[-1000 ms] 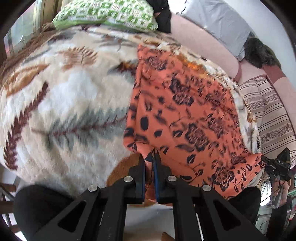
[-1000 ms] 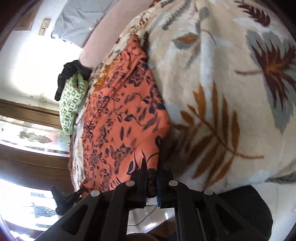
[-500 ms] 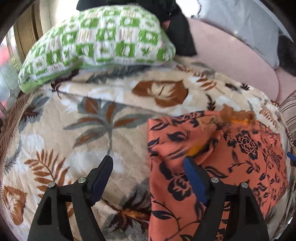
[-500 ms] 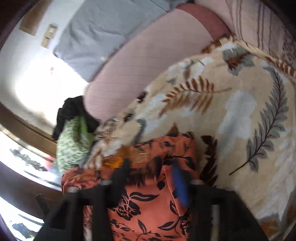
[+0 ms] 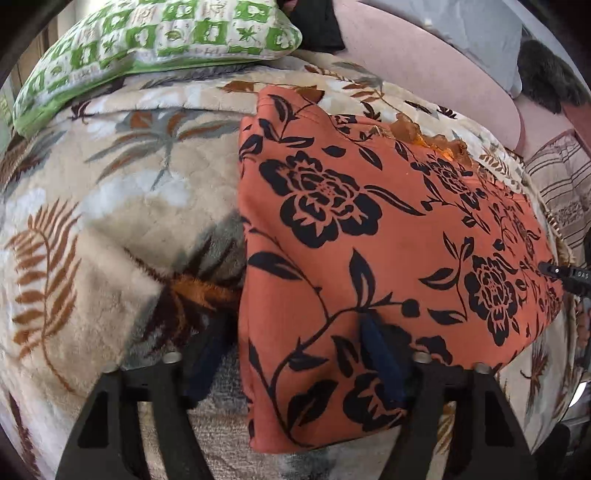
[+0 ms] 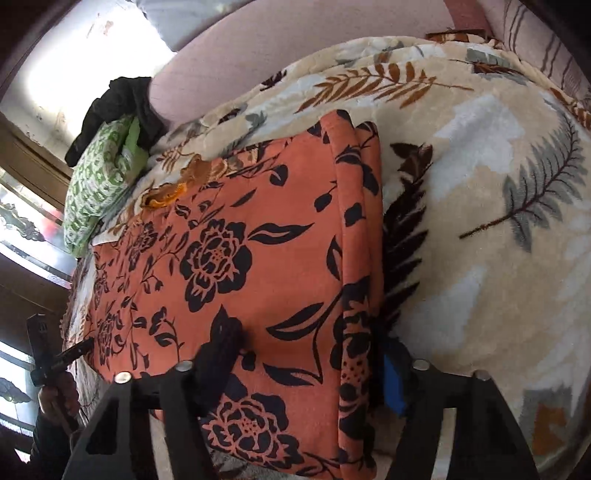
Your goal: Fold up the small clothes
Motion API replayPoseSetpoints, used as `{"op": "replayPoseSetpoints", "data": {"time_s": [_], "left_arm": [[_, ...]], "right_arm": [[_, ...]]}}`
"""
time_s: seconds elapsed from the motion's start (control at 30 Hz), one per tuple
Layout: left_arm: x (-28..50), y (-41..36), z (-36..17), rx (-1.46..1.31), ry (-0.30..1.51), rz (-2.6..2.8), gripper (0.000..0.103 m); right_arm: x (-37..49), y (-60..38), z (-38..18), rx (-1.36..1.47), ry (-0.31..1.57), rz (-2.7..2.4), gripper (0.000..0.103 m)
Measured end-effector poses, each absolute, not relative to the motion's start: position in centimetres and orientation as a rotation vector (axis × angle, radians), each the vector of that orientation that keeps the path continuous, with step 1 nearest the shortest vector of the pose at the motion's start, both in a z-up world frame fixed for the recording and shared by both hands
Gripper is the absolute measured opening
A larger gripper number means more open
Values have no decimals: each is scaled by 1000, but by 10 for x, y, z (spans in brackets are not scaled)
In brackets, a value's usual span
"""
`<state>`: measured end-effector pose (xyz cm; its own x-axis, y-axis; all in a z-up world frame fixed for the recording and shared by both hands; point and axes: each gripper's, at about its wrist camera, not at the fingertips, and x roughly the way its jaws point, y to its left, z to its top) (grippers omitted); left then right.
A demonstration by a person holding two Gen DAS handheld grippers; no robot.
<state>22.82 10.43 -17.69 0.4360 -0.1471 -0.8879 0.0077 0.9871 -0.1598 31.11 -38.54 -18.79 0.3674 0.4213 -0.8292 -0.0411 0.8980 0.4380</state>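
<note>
An orange garment with black flowers (image 5: pixel 369 229) lies folded flat on a leaf-patterned blanket (image 5: pixel 110 206). My left gripper (image 5: pixel 295 354) is open over its near left corner, one finger on the blanket, the other on the cloth. My right gripper (image 6: pixel 306 354) is open over the garment (image 6: pixel 240 266) at its near right edge, where the fold shows doubled layers. A scalloped orange trim (image 5: pixel 424 136) peeks out at the far edge. Each gripper's tip shows at the side of the other's view.
A green and white pillow (image 5: pixel 147 40) and a black cloth (image 5: pixel 317 26) lie at the far end. A pink bolster (image 5: pixel 424 62) and a grey pillow (image 5: pixel 480 33) run along the back. A striped cushion (image 5: pixel 561 192) is at the right.
Both grippers carried the garment's near edge over to the far side, let go and opened, then drew back to the near fold. The garment now lies folded in half.
</note>
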Motion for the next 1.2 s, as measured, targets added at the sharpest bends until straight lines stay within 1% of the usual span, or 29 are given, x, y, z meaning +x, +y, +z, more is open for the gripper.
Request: {"op": "replayPoseSetpoints", "data": {"time_s": [0.03,0.07,0.17,0.27,0.33,0.43,0.47,0.5,0.53,0.57,0.6,0.63,0.67,0.7,0.77,0.83,0.87,0.9,1.0,1.1,1.2], "left_arm": [[232,101,-171,-136,1124,-100,22],[236,100,-162,-155,1131,-111,18],[236,101,-120,-152,1063,-98,18],[211,101,-75,-138,975,-116,18],[180,104,-53,-129,930,-125,18],[127,120,-47,-150,942,-165,19],[110,123,-55,-164,967,-171,20],[96,126,-71,-178,1001,-179,24],[87,127,-91,-185,1038,-187,28],[81,128,-119,-191,1095,-185,38],[78,130,-147,-187,1174,-157,43],[72,133,-165,-170,1221,-117,43],[67,137,-165,-191,1170,-132,45],[65,141,-155,-206,1131,-128,45],[69,146,-131,-201,1068,-111,45],[79,149,-109,-169,986,-112,52],[86,150,-103,-153,965,-97,58],[94,151,-100,-146,954,-94,59],[125,153,-110,-163,974,-94,59],[152,148,-128,-138,1001,-86,59],[165,144,-132,-130,990,-79,59]], "right_arm": [[312,-385,-186,377,1185,301,30],[312,-383,-182,367,1198,286,23],[302,-381,-149,384,1170,274,17],[276,-375,-101,385,1099,323,15],[248,-371,-73,360,1076,349,15],[191,-377,-53,378,1056,367,15],[170,-380,-56,387,1069,366,15],[153,-380,-63,381,1092,360,15],[134,-381,-79,377,1114,360,20],[120,-377,-101,378,1145,357,28],[109,-377,-132,380,1221,340,38],[100,-378,-164,382,1313,304,68],[91,-383,-183,409,1326,281,71],[83,-386,-178,433,1246,297,71],[80,-396,-157,494,1152,297,71],[86,-405,-134,512,1059,295,71],[93,-408,-126,501,1043,276,71],[102,-409,-120,495,1035,262,71],[127,-400,-111,445,1009,256,71],[159,-391,-119,367,1035,224,71],[172,-394,-126,342,1055,196,70]]}}
